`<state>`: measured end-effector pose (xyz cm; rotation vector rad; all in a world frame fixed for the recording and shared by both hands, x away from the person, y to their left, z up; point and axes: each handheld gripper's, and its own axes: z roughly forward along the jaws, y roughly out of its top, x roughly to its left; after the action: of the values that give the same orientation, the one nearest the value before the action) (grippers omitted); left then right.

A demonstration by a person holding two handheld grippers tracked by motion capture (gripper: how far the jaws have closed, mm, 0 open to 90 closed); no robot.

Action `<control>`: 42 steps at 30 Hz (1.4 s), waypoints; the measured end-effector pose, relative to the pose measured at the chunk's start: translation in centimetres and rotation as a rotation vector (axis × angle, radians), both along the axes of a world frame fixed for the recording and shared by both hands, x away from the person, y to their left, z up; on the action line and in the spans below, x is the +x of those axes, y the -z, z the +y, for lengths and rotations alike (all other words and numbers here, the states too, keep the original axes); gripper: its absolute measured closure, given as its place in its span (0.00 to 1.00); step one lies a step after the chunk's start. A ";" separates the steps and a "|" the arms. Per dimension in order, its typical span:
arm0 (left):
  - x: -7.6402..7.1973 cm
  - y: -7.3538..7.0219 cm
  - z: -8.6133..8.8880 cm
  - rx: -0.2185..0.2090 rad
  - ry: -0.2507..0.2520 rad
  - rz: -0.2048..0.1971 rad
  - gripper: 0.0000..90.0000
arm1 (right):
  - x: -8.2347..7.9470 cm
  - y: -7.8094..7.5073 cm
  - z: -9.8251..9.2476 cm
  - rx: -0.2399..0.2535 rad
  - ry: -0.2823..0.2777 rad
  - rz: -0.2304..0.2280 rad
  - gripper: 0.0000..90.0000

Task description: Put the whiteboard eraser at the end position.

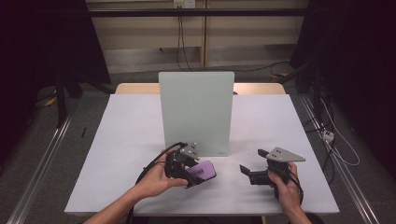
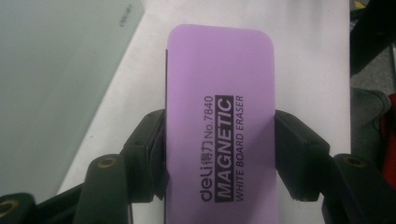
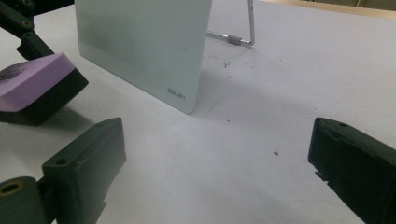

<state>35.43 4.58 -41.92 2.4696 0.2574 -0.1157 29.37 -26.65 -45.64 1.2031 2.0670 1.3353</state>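
Observation:
A purple magnetic whiteboard eraser with a black felt underside sits between the jaws of my left gripper, which is shut on its long sides. In the high view the eraser is held just above the white table, in front of the glass board's lower left corner. The pale green glass board stands upright at the table's middle. My right gripper rests low near the front right, jaws wide open with nothing between them. From the right gripper view the eraser appears at the left, the board behind it.
The white table has bare room left and right of the board. A metal wire stand props the board from behind. Small dark specks lie on the table near the board's corner. Dark curtains and cables surround the table.

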 end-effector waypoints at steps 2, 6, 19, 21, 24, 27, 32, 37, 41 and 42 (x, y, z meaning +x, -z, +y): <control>-0.1 0.1 -0.2 0.010 0.007 0.003 0.45 | 0.0 0.0 0.0 0.000 0.002 0.001 0.05; -0.3 0.5 -0.5 0.029 0.014 0.005 0.45 | 0.1 0.0 0.1 -0.008 -0.002 -0.002 0.05; -0.8 2.0 -1.4 0.042 0.015 -0.019 0.44 | 0.0 -0.1 0.4 -0.013 -0.004 -0.004 0.05; -0.8 2.3 -1.5 0.042 0.012 -0.015 0.44 | 0.0 -0.1 0.3 -0.016 -0.007 -0.005 0.05; -0.8 2.4 -1.4 0.048 0.009 -0.014 0.44 | 0.0 -0.1 0.3 -0.016 -0.005 -0.007 0.05; -0.9 2.5 -1.5 0.049 0.018 -0.027 0.44 | 0.0 -0.1 0.4 -0.018 -0.007 -0.005 0.05; -1.1 2.6 -1.7 0.039 0.006 -0.040 0.37 | 0.0 -0.1 0.4 -0.013 -0.004 -0.002 0.05; -0.9 2.6 -1.6 0.017 -0.018 -0.050 0.23 | 0.1 -0.1 0.4 -0.012 -0.006 -0.002 0.05; -0.7 2.3 -1.4 -0.004 -0.062 -0.064 0.13 | 0.1 -0.1 0.4 -0.015 -0.007 -0.001 0.05; -0.6 2.3 -1.3 -0.027 -0.055 -0.045 0.11 | 0.1 0.0 0.4 -0.017 -0.008 -0.003 0.05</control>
<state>34.82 3.27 -44.25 2.4332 0.3022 -0.0396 29.47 -26.24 -45.59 1.1861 2.0786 1.3201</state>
